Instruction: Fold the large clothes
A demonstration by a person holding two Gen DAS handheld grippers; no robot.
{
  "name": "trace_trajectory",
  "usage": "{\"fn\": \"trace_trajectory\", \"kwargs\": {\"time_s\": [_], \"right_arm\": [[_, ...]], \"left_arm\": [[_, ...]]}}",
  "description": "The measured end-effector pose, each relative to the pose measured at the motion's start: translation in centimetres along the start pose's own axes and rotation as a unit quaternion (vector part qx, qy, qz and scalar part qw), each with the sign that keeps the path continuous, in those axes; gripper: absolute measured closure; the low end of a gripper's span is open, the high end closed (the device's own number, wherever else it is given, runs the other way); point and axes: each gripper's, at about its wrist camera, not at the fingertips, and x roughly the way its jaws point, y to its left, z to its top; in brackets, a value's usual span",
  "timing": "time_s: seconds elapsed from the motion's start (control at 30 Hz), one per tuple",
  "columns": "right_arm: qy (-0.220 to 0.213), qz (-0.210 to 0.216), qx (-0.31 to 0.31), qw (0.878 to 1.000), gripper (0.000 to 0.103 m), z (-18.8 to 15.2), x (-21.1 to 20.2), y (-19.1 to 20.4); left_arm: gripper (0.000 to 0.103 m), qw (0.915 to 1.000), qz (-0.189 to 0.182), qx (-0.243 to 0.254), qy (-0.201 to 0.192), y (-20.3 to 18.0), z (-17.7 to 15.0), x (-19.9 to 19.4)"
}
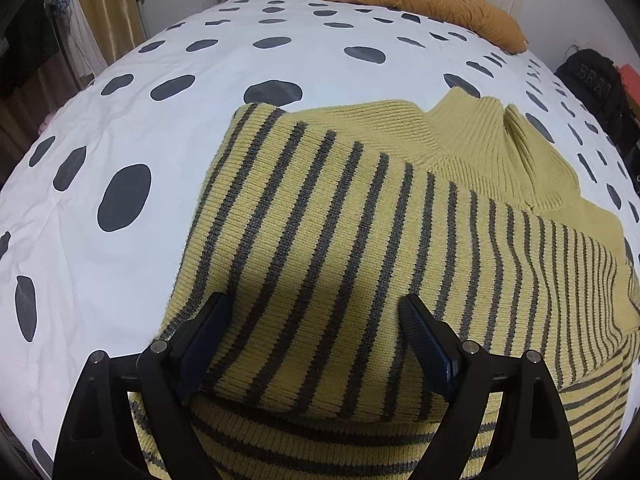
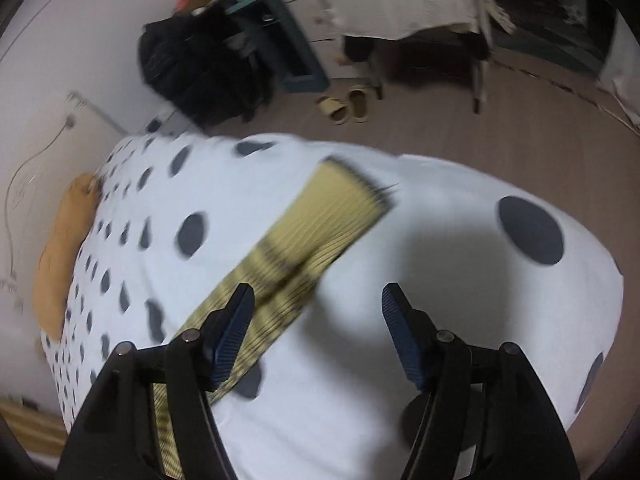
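A yellow knit sweater with grey stripes (image 1: 360,248) lies on the white bed sheet with dark spots (image 1: 120,128). One striped part is folded over the body, and the ribbed plain-yellow collar (image 1: 480,136) shows at the far right. My left gripper (image 1: 316,312) is open just above the folded striped part, holding nothing. In the blurred right wrist view a striped sleeve (image 2: 304,232) stretches across the sheet (image 2: 440,280). My right gripper (image 2: 318,300) is open and empty, its left finger over the sleeve.
An orange pillow (image 1: 420,0) lies at the bed's far end, also in the right wrist view (image 2: 64,248). A black bag (image 2: 200,68), a chair, slippers (image 2: 348,106) and a draped table stand on the brown floor beyond the bed edge.
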Motion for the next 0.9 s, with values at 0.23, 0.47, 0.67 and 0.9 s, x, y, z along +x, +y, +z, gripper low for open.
{"fn": "trace_trajectory", "kwargs": {"time_s": [0.23,0.47,0.67,0.9], "right_arm": [[-0.006,0.066,0.011,0.998,0.047,2.1,3.7,-1.2],[0.027,0.133,0.022,0.991,0.092,2.1,6.0,-0.3],[-0.026,0.185,-0.014,0.982,0.092,1.2,-1.3,1.5],[0.033,0.409,-0.079,0.908,0.093,-5.9,-8.6,13.3]], "left_arm": [[0.015,0.9999,0.013,0.010,-0.002,-0.4,-0.2,-0.1],[0.014,0.9997,0.024,0.010,0.002,-0.7,0.0,0.0],[0.014,0.9998,0.018,0.007,0.004,-0.5,0.0,-0.2],[0.013,1.0000,0.001,-0.009,-0.003,-0.1,-0.1,-0.3]]}}
